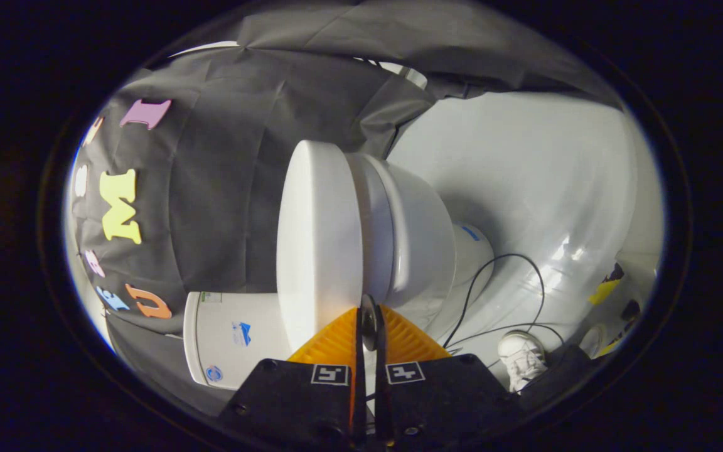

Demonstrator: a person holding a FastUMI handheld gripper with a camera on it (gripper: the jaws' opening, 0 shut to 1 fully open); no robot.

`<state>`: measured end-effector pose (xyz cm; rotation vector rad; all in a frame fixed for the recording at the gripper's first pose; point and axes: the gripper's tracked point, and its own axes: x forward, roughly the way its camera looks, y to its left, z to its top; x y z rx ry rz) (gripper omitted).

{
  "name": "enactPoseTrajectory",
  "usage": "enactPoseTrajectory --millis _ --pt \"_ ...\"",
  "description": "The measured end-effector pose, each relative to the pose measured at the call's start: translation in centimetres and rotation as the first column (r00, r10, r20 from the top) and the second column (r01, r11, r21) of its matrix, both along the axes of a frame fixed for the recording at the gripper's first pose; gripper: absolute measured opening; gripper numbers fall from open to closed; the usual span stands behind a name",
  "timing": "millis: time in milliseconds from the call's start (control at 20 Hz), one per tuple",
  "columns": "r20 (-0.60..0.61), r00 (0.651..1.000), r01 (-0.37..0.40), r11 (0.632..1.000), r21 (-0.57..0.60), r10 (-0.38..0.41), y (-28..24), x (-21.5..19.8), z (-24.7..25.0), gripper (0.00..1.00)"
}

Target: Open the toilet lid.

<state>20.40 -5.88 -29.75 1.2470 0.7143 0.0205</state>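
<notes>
Bottom centre of frame: claw point(369, 326), two fingers point(336, 342) nearly together w/ a narrow gap; a small dark rounded bit sits in that gap at the tips, and whether it is part of the claw or of the toilet, can't tell. Fingers point at the lower edge of the toilet lid point(317, 238), right where lid meets seat; both tips look to be at or touching that edge, but whether they actually press on it can't tell. View is rolled sideways, so the toilet lies across mid frame: lid is the big white disc at centre, closed flat against the seat point(374, 220), w/ bowl point(424, 232) to the right of it and the base point(471, 251) beyond that. Lower left, beside the lid and just left of the fingers, the white cistern point(230, 339) w/ small blue marks. Lower right, near the fingers' right side, a white shoe point(521, 358) on the pale floor point(524, 176), plus thin black cables point(512, 257) looping from the base toward the shoe. Further right, near the edge, small yellow & dark patches on the floor, too blurred to tell what. Far back, left half and top of frame: black cloth wall point(223, 176), creased, hanging behind the lid.
</notes>
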Motion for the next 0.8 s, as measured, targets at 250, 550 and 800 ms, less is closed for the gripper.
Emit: enactPoseTrajectory --millis 250,550,800 --pt "0.024 1.0 -0.019 1.0 -0.013 0.02 0.1 0.0 1.5 0.09" --pt "0.079 0.997 -0.023 0.998 -0.051 0.027 0.5 0.2 4.1 0.09" --pt "0.105 0.994 -0.026 0.994 -0.108 0.038 0.8 -0.2 6.0 0.09"
